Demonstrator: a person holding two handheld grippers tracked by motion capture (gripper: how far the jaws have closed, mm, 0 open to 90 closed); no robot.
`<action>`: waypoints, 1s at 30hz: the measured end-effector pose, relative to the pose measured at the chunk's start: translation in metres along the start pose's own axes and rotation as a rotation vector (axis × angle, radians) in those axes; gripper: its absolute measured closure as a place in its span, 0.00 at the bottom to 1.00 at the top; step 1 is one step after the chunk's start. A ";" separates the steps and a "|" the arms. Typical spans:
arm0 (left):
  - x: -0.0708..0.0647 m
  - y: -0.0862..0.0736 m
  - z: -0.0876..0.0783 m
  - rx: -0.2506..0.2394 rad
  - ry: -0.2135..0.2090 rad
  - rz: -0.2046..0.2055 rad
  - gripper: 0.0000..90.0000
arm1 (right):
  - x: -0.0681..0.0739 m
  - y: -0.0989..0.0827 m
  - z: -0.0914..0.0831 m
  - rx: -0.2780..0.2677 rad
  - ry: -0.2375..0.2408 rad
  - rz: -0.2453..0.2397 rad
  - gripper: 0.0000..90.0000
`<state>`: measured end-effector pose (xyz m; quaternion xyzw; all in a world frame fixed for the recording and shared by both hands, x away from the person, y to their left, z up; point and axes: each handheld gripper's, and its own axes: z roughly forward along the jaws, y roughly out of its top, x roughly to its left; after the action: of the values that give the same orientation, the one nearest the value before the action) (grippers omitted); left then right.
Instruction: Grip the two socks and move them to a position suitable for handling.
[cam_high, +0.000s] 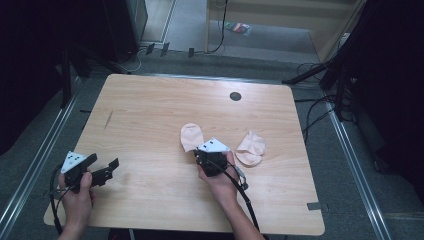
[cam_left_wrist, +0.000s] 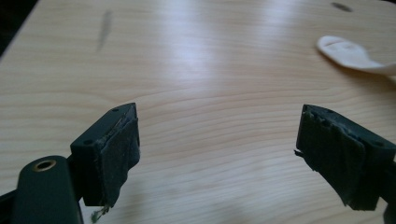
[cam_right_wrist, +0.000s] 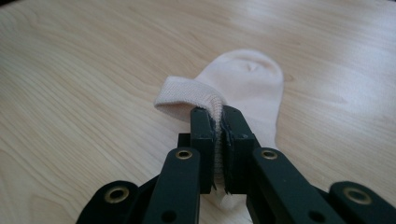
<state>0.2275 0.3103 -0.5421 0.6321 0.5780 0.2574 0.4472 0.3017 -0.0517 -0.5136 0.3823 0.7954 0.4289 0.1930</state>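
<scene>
On table (cam_high: 150, 110): right gripper (cam_right_wrist: 218, 112) clamps first sock's cuff (cam_right_wrist: 187, 91); left gripper (cam_left_wrist: 217, 149) open, idle; second sock (cam_high: 251, 148) untouched.

Right gripper (cam_right_wrist: 219, 114) pinches sock (cam_right_wrist: 247, 77) cuff — seemingly lifted.

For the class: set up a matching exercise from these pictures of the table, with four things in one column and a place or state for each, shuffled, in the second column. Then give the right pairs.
Column one:
1. left gripper
2. right gripper
3. sock near the table's middle
4. sock farther right

Column two:
A. lies loose on the table, touched by nothing
B. fingers wide apart over bare wood
C. its cuff is pinched and lifted
D. fingers closed on fabric

Right pairs: 1-B, 2-D, 3-C, 4-A
</scene>
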 end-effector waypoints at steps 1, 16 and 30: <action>-0.009 0.000 0.001 -0.004 -0.021 0.007 0.15 | 0.001 0.003 -0.002 -0.004 0.005 0.007 0.96; -0.103 0.006 0.055 0.060 -0.226 0.120 0.15 | 0.023 0.042 -0.032 -0.091 0.098 0.054 0.95; -0.114 0.013 0.065 0.045 -0.425 0.272 0.78 | 0.034 0.041 -0.070 -0.153 0.203 0.070 0.95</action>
<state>0.2661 0.1845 -0.5395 0.7539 0.3861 0.1636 0.5058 0.2539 -0.0491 -0.4394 0.3486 0.7620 0.5312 0.1252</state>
